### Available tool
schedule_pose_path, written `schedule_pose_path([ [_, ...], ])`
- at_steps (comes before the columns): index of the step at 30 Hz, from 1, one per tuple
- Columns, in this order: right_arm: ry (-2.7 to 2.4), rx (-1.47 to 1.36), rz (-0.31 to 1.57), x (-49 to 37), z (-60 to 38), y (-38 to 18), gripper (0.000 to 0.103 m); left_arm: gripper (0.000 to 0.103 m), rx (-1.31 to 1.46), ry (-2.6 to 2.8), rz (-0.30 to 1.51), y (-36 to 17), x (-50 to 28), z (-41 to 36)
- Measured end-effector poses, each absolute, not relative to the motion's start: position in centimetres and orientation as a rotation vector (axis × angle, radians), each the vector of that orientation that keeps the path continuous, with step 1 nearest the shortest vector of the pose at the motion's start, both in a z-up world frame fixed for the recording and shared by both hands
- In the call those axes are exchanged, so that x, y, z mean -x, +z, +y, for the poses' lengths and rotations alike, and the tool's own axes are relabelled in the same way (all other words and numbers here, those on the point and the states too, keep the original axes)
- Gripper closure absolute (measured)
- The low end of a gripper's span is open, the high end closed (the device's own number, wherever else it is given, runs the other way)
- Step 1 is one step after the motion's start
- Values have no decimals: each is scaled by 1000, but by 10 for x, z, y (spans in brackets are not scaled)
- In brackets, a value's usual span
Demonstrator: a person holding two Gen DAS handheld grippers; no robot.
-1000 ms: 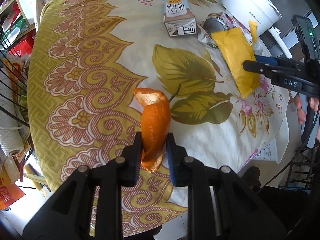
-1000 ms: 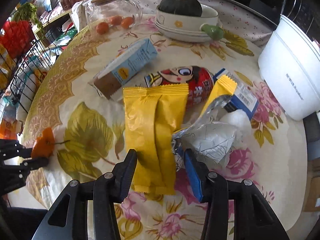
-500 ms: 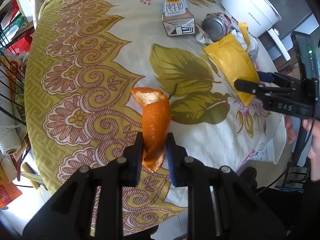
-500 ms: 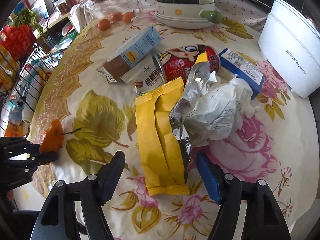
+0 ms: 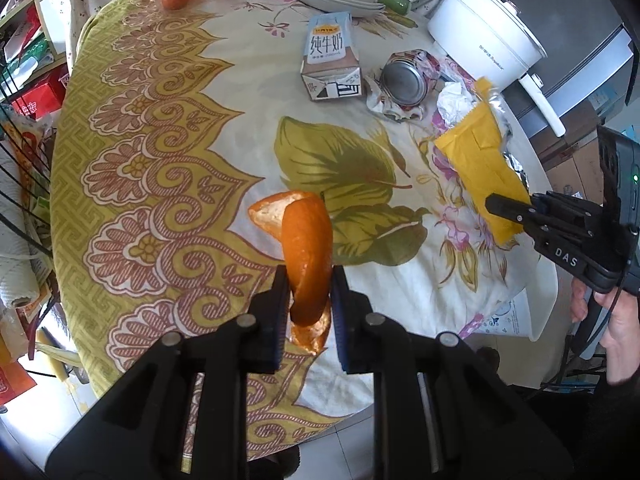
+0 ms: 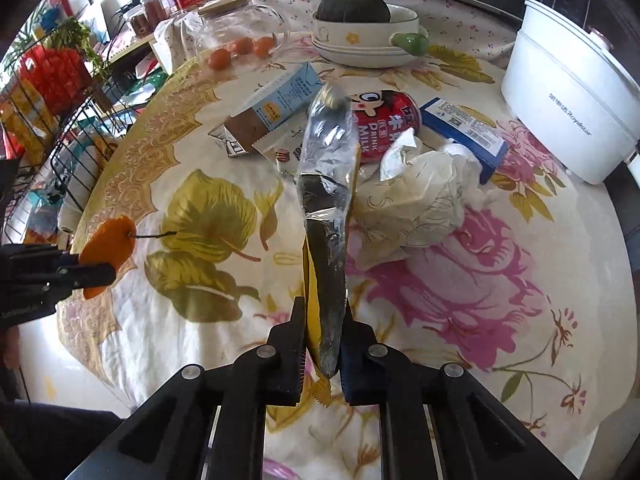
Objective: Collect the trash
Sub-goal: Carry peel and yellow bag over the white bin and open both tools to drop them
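— Round table (image 5: 224, 80), floral cloth: what lies on it?
— Milk carton (image 5: 331, 62), red drink can (image 6: 384, 120), crumpled paper (image 6: 424, 192).
— And the left gripper (image 5: 309, 294)?
— Clamped on an orange peel (image 5: 306, 248), lifted above the cloth near the table's edge.
— The right gripper (image 6: 322, 328)?
— Pinching a yellow foil-lined snack wrapper (image 6: 326, 216), held edge-on over the table.

Milk carton (image 5: 332, 60), can (image 5: 406, 80) and white pot (image 5: 484, 36) crowd the table's far side.
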State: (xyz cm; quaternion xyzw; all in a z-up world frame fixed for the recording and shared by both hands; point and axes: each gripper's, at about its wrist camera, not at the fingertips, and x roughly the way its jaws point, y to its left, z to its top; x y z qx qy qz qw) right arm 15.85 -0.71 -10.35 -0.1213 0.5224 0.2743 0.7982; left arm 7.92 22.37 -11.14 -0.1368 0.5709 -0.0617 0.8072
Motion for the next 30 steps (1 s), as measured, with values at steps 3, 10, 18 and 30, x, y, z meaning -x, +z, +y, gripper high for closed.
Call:
schedule_pose_path([
  [3,580,251,1125,-152,-33,-98,90,82,288,-144,1219,-110,-80,218],
  [10,525,186,1123,-143,-81,-82,90,82,279,-159,1194,-101,-84,202],
  [18,508,108,1069,-131,-119,-61,91,82,290,-184,1173,-93,-96,175],
  [30,402,-27,1101,-124,-167,-62,91,82,266,-261,1120,-79,-104,123],
])
